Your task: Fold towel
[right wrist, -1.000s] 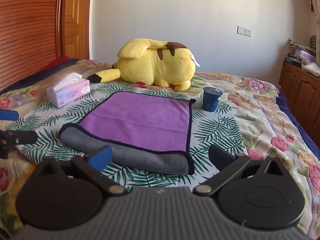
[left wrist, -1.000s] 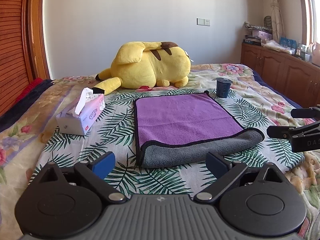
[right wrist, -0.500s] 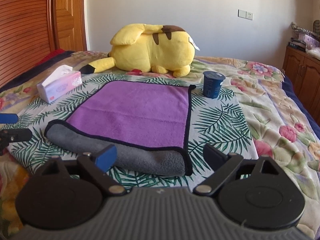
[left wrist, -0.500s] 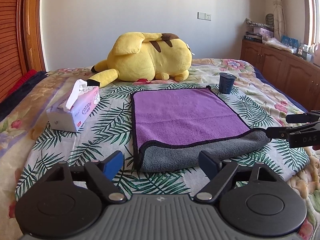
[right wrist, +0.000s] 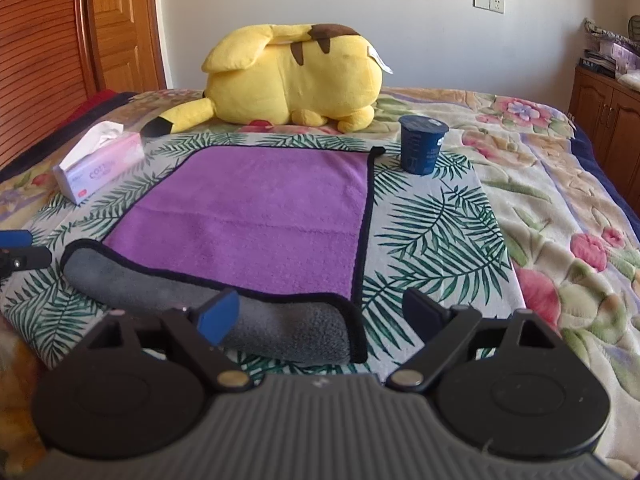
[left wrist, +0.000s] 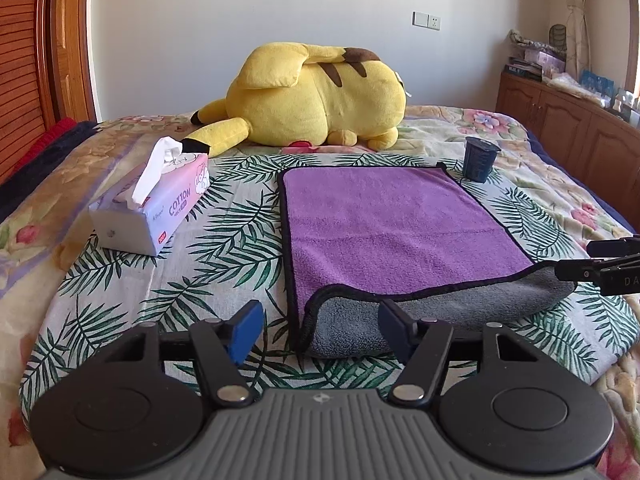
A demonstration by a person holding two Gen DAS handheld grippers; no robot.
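A purple towel [left wrist: 392, 224] with black trim and a grey underside lies flat on the bed; its near edge is rolled over, grey side up [left wrist: 440, 312]. It also shows in the right wrist view [right wrist: 256, 216]. My left gripper [left wrist: 320, 330] is open and empty, low at the towel's near left corner. My right gripper [right wrist: 320, 316] is open and empty, at the near right corner; its left fingertip [right wrist: 218, 316] overlaps the grey roll [right wrist: 280, 328]. The right gripper also appears at the right edge of the left wrist view [left wrist: 600, 268].
A yellow plush toy [left wrist: 316, 96] lies behind the towel. A tissue box [left wrist: 156, 208] sits to the left, a dark blue cup [left wrist: 480, 160] at the far right corner. Wooden cabinets [left wrist: 568, 120] line the right wall. The leaf-print bedcover [left wrist: 232, 248] surrounds the towel.
Both grippers have moved forward and lower toward the towel's rolled near edge. Both stay open. The towel has not moved.
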